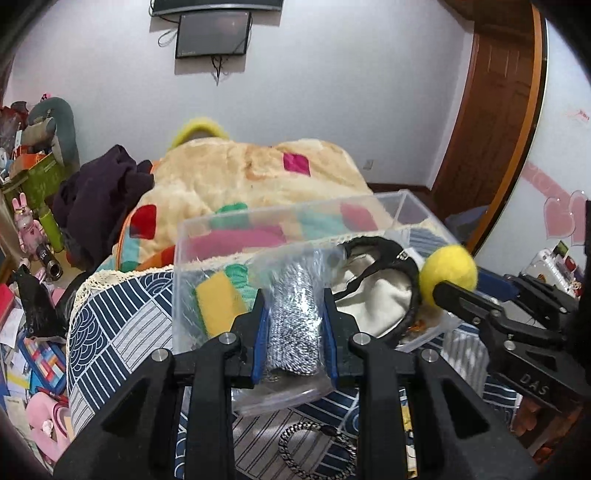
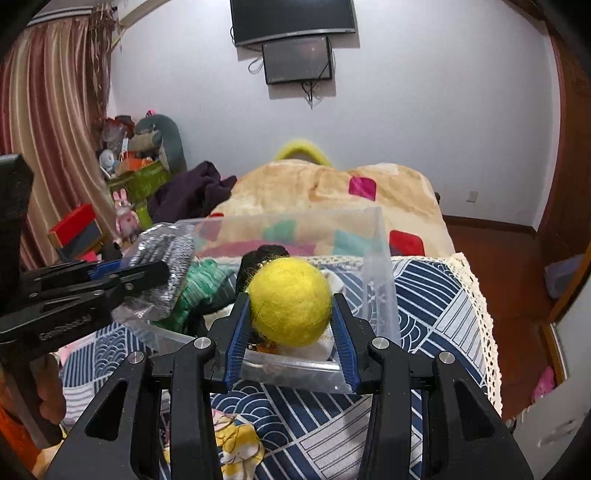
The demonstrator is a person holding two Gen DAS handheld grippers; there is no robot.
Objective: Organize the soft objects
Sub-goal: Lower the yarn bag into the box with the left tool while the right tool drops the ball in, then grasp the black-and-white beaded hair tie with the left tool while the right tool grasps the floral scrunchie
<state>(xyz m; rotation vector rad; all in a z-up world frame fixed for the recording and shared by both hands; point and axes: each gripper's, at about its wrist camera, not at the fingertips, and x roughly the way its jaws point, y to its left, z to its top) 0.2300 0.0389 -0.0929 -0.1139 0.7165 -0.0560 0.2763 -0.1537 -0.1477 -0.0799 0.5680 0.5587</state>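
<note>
Both grippers loaded over the clear bin (image 1: pixel 288 229).
Left gripper (image 1: pixel 293 314) pinches the bagged grey knit (image 1: pixel 293 325); right gripper (image 2: pixel 291 325) pinches the yellow felt ball (image 2: pixel 290 301).

Raised letters "DAS" stand on the right tongs (image 1: pixel 448 291); nothing else is readable.

Wall screen (image 1: pixel 212 35), wooden door (image 1: pixel 495 122), striped curtain (image 2: pixel 48 122).

Patterned bedcover (image 1: pixel 110 325), clear box (image 1: pixel 181 258), chain bracelet (image 1: pixel 317 450)
</note>
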